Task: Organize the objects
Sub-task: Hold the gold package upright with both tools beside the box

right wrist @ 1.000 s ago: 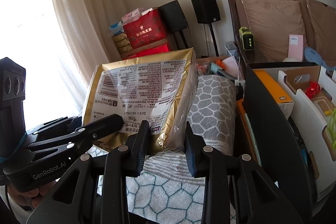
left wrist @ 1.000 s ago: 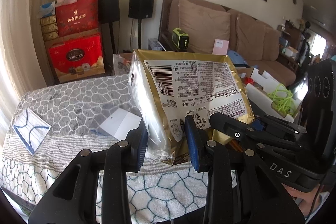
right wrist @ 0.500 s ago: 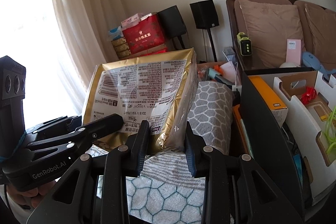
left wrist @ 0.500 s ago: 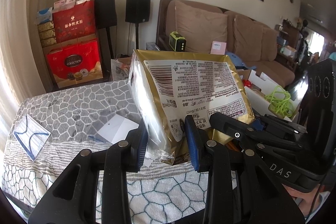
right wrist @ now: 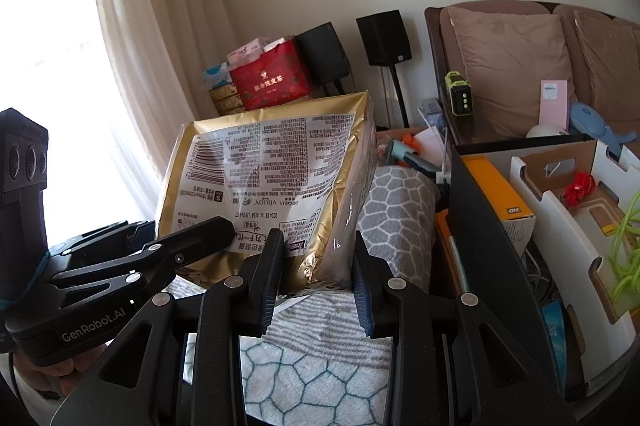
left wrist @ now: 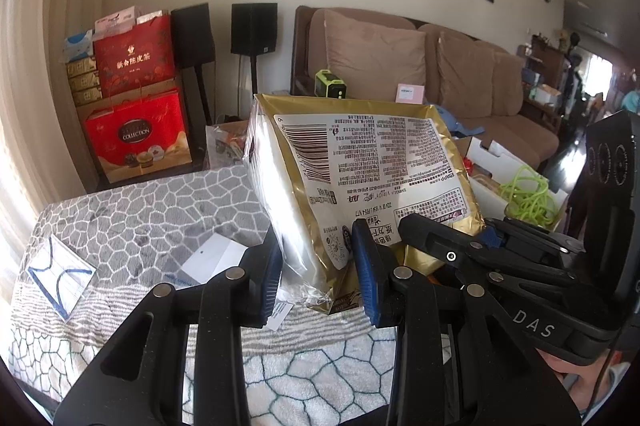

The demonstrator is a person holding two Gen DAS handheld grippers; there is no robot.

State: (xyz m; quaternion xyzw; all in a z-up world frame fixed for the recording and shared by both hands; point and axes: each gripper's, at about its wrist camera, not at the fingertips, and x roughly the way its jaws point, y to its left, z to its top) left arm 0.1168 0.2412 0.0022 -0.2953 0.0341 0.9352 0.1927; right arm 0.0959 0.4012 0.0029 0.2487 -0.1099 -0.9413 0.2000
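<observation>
My bench (left wrist: 132, 194) wears a grey honeycomb cloth, sofa (left wrist: 460, 74) behind. My left claw (left wrist: 316, 266) and right claw (right wrist: 316, 266), angled downward, both pinch the gold packet (left wrist: 360, 178).

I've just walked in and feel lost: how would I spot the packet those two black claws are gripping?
Find the table under the grey honeycomb-patterned cloth. Above it, the left gripper and right gripper each pinch a bottom corner of the gold packet. Nothing else nearby is shiny gold with a white barcode label.
</observation>
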